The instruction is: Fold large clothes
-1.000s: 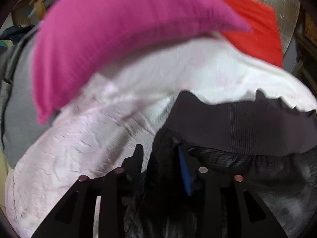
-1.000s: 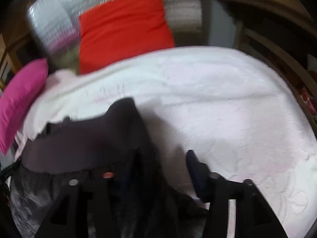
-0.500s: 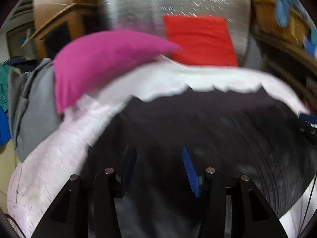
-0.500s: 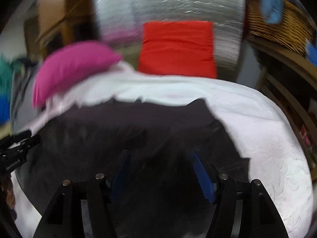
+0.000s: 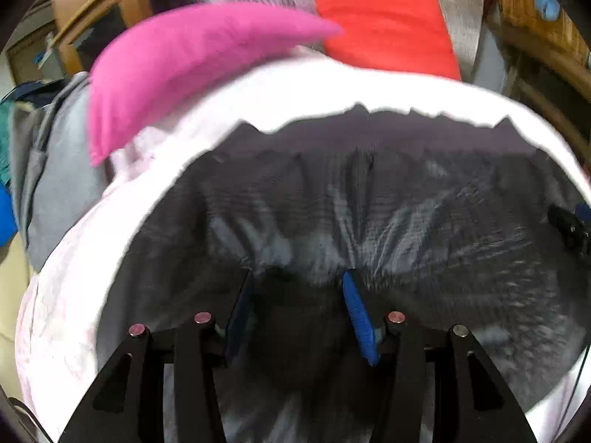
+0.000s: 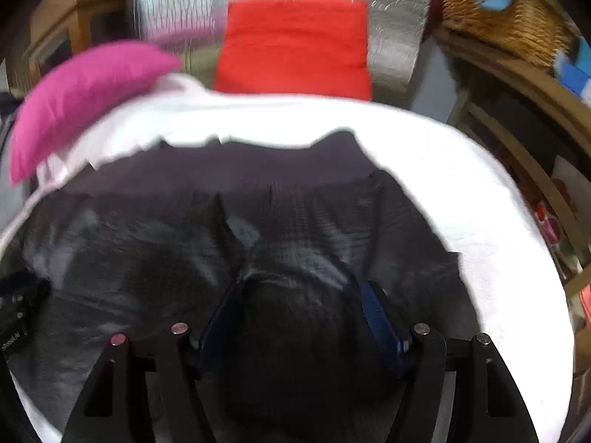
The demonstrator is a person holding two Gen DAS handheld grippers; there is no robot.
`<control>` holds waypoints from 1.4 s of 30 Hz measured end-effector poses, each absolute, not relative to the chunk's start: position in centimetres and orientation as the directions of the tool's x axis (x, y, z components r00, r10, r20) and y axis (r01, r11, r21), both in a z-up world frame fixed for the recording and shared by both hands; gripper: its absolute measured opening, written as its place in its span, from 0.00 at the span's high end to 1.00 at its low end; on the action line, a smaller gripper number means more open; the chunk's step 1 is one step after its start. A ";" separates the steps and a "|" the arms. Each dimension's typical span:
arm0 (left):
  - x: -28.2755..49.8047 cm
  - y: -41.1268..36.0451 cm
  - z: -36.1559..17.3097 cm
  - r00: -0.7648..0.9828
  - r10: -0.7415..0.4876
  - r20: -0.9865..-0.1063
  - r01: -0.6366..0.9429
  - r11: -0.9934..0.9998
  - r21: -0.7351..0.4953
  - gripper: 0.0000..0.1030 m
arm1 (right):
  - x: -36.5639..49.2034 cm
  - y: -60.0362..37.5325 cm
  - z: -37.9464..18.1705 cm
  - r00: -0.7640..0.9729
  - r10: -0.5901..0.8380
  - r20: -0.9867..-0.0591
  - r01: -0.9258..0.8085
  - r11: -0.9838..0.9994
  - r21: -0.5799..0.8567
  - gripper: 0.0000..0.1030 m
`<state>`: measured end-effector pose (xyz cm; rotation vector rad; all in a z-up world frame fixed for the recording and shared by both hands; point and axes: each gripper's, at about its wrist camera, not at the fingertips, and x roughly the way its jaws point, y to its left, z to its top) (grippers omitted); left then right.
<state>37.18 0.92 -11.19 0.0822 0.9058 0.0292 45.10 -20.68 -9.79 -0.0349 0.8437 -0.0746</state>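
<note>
Both grippers, left (image 5: 297, 299) and right (image 6: 301, 302), have just been opening, fingers apart above the dark garment (image 5: 369, 221). Only the right view shows the wicker basket (image 6: 506, 18).

No text, label or number can be read anywhere.

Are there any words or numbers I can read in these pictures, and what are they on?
None can be read.
Left gripper, seen at the left edge of the right wrist view: faint white marks, too small and blurred to read.
Black garment, pink pillow, red pillow, white bedcover: no writing shows.
Wicker basket and shelves: too blurred to tell.
</note>
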 end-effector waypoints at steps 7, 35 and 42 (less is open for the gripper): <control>30.2 0.8 -9.0 0.748 0.050 -0.662 -0.009 0.998 0.065 0.49 | 38.2 -16.8 -6.7 0.752 0.032 -0.659 -0.058 0.998 -0.018 0.28; 28.3 5.0 -10.9 0.672 0.121 -0.731 -0.094 0.993 0.078 0.44 | 34.1 -19.4 -10.2 0.725 -0.042 -0.688 0.075 0.997 0.018 0.27; 28.8 5.7 -12.5 0.637 0.121 -0.761 -0.076 0.993 0.094 0.44 | 34.9 -21.2 -12.1 0.666 -0.015 -0.746 0.078 0.996 0.050 0.23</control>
